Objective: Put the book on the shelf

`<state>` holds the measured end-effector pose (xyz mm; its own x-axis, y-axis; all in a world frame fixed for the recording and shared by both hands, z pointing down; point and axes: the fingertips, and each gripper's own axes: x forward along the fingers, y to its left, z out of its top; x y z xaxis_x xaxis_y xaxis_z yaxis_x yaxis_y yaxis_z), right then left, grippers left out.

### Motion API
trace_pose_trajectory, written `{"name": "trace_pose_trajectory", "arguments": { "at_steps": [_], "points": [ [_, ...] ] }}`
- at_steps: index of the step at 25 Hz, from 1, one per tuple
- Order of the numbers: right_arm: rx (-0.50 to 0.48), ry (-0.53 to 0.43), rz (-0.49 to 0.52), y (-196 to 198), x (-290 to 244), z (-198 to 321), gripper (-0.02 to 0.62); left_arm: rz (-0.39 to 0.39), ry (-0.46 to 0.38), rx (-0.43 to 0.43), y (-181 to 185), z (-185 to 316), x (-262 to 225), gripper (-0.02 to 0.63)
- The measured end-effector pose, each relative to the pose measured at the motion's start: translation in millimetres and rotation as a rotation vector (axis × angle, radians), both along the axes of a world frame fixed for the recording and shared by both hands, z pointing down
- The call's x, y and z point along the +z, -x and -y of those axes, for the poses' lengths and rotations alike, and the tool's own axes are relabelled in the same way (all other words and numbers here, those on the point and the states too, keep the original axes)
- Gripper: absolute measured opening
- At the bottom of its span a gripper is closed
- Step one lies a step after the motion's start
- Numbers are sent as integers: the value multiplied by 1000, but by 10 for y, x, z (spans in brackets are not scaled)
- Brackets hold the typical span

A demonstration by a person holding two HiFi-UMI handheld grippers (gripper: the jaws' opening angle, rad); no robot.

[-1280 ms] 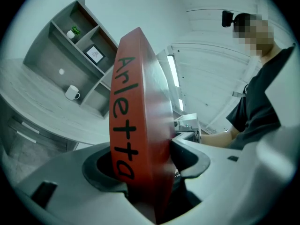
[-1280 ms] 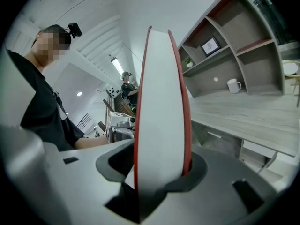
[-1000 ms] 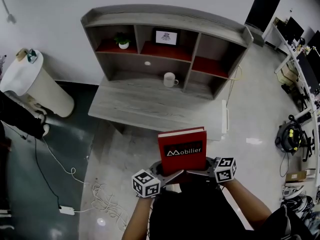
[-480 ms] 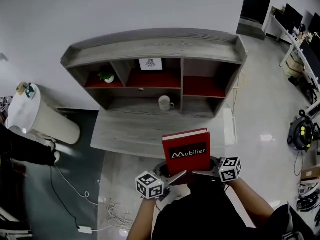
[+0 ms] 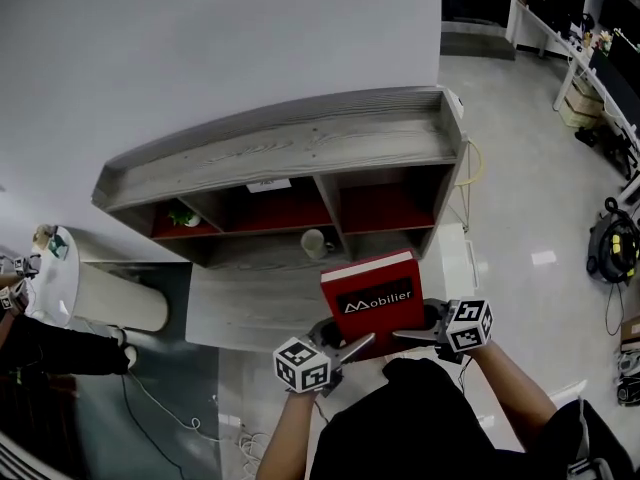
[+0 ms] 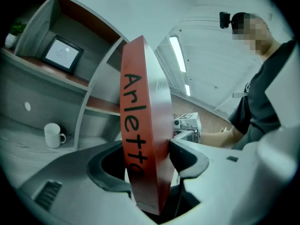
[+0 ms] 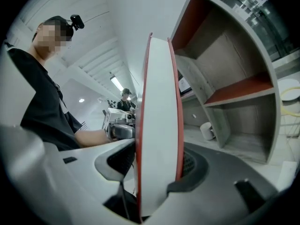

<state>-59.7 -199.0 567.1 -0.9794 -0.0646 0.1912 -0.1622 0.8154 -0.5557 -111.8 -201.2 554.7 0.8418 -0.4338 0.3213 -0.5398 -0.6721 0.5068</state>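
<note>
We've carried the book [image 5: 372, 290] closer to the shelf [image 5: 280, 153], and it now stands upright over the front of the desk [image 5: 250, 308]. The left gripper [image 5: 352, 349], jaws just closing tighter, and the right gripper [image 5: 412, 336] both clamp its lower edge, arms reaching forward.

Moved: book [image 5: 375, 298], carried forward from above the floor to above the near edge of the surface [image 5: 250, 308], now just below the mug [image 5: 313, 242] in the head view. Nearer: shelf [image 5: 290, 153]. Just been closing slightly: jaws of left gripper [image 5: 352, 346], book between them.
</note>
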Motion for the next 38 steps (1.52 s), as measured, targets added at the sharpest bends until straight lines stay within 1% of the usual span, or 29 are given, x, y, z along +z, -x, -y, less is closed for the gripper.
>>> {"name": "trace_pose_trajectory", "arguments": {
  "at_steps": [6,11,17,23,25,27,30,32,38],
  "points": [
    [40,-11,46,-168,-34,593,212,40,-44,5,-161,613,-70,264],
    [82,-39,45,-280,-33,1066,207,98,-67,-28,-233,1106,-55,276],
    [136,-91,31,-277,-130,1476,206,114,-96,-86,-195,1532,-117,293],
    [167,-156,-8,-245,-165,1731,206,140,-122,-144,-136,1776,-108,302],
    [180,-181,-24,-226,-173,1787,193,145,-128,-174,-104,1845,-107,301],
    [192,-197,-27,-217,-183,1841,193,136,-134,-195,-93,1904,-117,302],
    [201,-192,-5,-216,-211,1916,193,115,-143,-223,-94,1971,-149,302],
    [207,-200,-4,-213,-219,1945,196,117,-149,-236,-94,1990,-160,302],
    [249,-282,-59,-253,-219,2084,229,109,-145,-260,-146,2078,-150,302]
  ]
}}
